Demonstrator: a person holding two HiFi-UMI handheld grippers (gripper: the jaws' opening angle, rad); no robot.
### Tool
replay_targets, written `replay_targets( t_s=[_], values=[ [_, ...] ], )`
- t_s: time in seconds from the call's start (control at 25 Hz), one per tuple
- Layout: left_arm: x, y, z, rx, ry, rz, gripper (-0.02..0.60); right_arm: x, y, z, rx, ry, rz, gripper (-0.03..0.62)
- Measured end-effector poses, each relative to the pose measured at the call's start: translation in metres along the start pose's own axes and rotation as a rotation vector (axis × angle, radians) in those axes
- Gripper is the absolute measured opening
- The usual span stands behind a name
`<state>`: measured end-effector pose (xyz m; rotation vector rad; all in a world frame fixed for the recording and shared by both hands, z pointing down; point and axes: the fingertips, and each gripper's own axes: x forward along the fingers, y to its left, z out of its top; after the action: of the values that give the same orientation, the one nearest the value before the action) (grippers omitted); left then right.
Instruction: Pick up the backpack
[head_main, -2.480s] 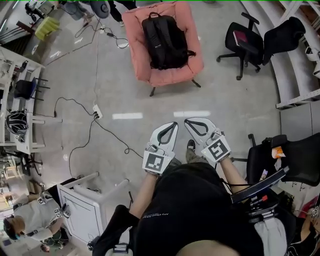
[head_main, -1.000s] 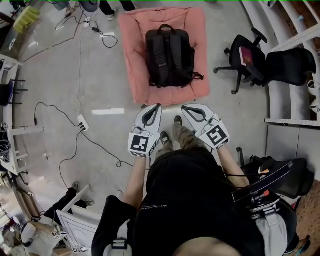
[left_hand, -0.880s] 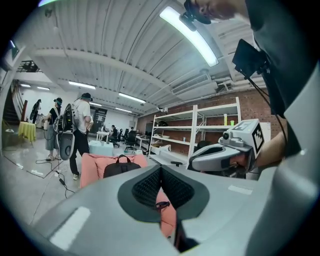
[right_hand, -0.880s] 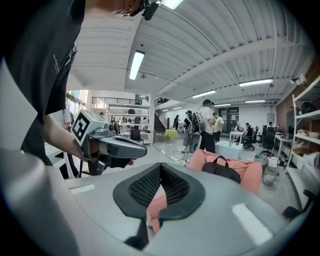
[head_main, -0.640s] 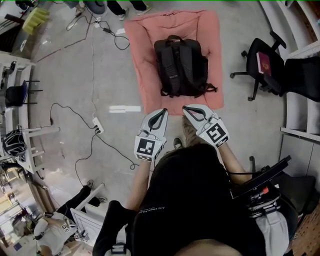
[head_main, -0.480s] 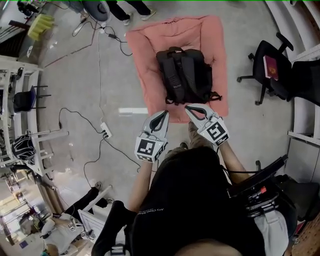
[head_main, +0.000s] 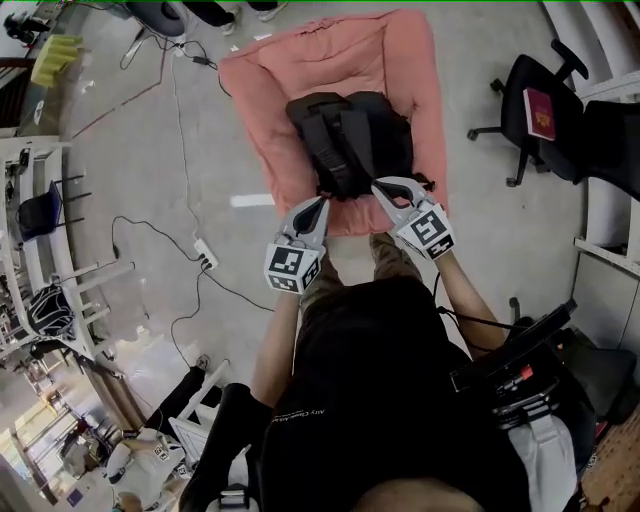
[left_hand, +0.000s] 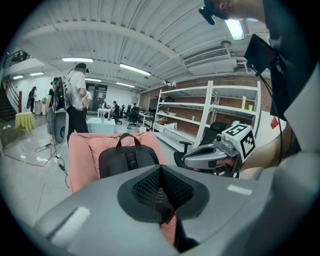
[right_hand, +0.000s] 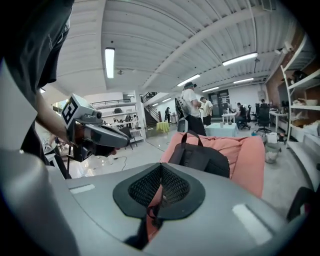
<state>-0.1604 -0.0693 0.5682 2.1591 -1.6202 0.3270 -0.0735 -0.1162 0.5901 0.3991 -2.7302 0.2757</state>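
A wide workshop hall: concrete floor (head_main: 150, 170), metal shelving (left_hand: 220, 107) along 1 wall, a power strip (head_main: 203, 252) with trailing cables on the left and a black office chair (head_main: 520, 115) on the right. In the middle stands a pink armchair (head_main: 265, 100). The black backpack (head_main: 350, 135) sits on its seat, leaning against the backrest, with its shoulder straps (head_main: 338, 150) facing the person and its top handle (left_hand: 128, 138) at the far, upper end. Its long axis therefore runs straight away from the person, bottom end nearest.

The person stands at the front of the armchair with both arms stretched forward. The left claw (head_main: 318, 205) is pressed together with nothing in it, and the right claw (head_main: 383, 187) is likewise pressed together and empty. From above, the 2 tips bracket the near end of the backpack, the left claw at its lower left corner and the right claw at its lower right. The right one looks slightly further in, though the difference is small. Both gripper views show the backpack ahead and apart from the pads, the handle lying beyond the body of the bag.

By this reading the pickup has not begun. The claws would need to spread and travel forward along the bag to reach a strap or the handle.
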Motion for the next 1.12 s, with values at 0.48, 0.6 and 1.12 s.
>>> replay_targets(
  t_s=[0.48, 0.6, 1.12],
  values=[
    [0.094, 0.118, -0.124, -0.255, 0.223, -0.041, 0.052, 0.040, -0.057, -0.107, 0.096, 0.317, -0.039, 0.145],
    [0.113, 0.131, -0.145, -0.304, 0.277, -0.070, 0.106, 0.054, -0.062, -0.130, 0.156, 0.369, -0.044, 0.181],
    [0.183, 0.123, -0.157, -0.416, 0.281, -0.198, 0.221, 0.125, -0.076, -0.159, 0.248, 0.384, -0.135, 0.061]
  ],
)
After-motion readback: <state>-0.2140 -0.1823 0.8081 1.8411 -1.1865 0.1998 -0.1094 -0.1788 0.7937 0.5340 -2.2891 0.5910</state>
